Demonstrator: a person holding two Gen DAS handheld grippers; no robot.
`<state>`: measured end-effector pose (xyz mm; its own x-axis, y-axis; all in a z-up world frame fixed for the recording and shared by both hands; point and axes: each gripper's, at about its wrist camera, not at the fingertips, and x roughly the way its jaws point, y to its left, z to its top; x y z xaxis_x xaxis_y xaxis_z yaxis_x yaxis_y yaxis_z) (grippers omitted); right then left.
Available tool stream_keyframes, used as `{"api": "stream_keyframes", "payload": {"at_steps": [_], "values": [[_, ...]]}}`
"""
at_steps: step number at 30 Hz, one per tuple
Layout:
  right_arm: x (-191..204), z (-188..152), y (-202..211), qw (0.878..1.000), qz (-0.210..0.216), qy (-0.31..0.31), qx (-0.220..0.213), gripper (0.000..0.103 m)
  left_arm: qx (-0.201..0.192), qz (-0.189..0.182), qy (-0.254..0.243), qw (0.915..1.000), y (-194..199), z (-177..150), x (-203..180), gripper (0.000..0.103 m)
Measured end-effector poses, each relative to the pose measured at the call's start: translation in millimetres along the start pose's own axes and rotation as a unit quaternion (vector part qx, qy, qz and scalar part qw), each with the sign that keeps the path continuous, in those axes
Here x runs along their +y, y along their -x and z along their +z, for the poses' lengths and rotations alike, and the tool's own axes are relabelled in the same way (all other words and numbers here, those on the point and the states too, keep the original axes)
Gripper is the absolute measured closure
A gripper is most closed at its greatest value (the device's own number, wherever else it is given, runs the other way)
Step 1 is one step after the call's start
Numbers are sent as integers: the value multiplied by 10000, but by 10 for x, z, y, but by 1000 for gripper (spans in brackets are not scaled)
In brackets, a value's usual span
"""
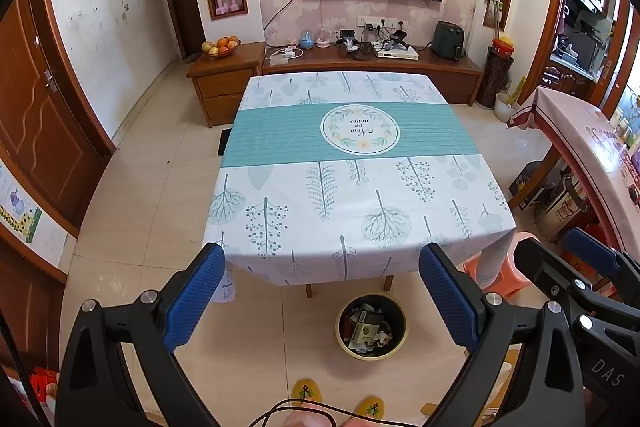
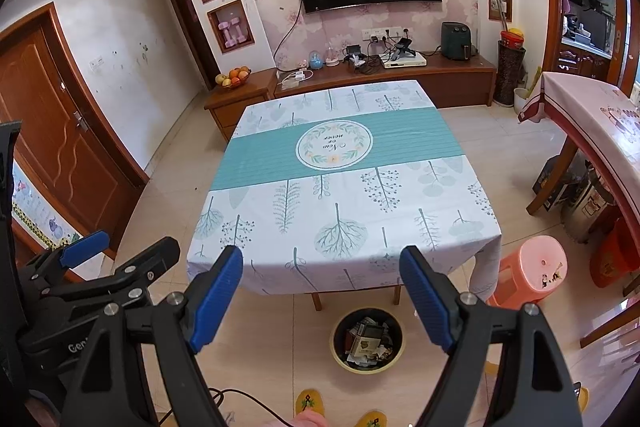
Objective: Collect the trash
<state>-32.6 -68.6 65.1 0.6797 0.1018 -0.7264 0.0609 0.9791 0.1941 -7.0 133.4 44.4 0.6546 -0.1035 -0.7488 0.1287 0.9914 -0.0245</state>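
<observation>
A round black bin with a yellow rim [image 1: 372, 327] [image 2: 367, 341] stands on the floor by the table's near edge, holding crumpled paper and packets. A table with a white and teal leaf-print cloth [image 1: 352, 187] [image 2: 340, 203] fills the middle of both views; no loose trash shows on it. My left gripper [image 1: 320, 259] hangs open above the table's near edge with nothing between its blue pads. My right gripper [image 2: 320, 263] is open and empty too, side by side with the left. Each gripper shows at the edge of the other's view.
A pink plastic stool [image 2: 532, 267] stands right of the table. A second table with a pink cloth [image 2: 592, 119] runs along the right. A wooden TV cabinet [image 1: 372, 63] lies beyond. The person's feet in yellow slippers [image 1: 340, 399] are by the bin.
</observation>
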Motion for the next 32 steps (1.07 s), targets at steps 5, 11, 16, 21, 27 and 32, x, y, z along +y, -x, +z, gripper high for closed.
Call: {"api": "stream_keyframes", "payload": {"at_steps": [5,11,16,21,27,32], "values": [[8,5,-6,10000,-6,-4,0,22,-3,-9,-10,10000,-5,13,8,6],[10,-27,4,10000,-4,-8,9,22,21,6,-14,10000,-28,-35,40,6],[8,-43,6,10000,-1,-6,20,22,37,9,-12,10000,-29,-85,54,7],[6,-54,-4,10000,2,1,26,22,42,12,-14,10000,-29,-112,62,7],[7,-60,0,10000,4,5,39,22,52,16,-17,10000,-31,-133,78,7],[24,-45,-9,10000,-9,-8,34,22,73,36,9,10000,-15,-231,50,7]]}}
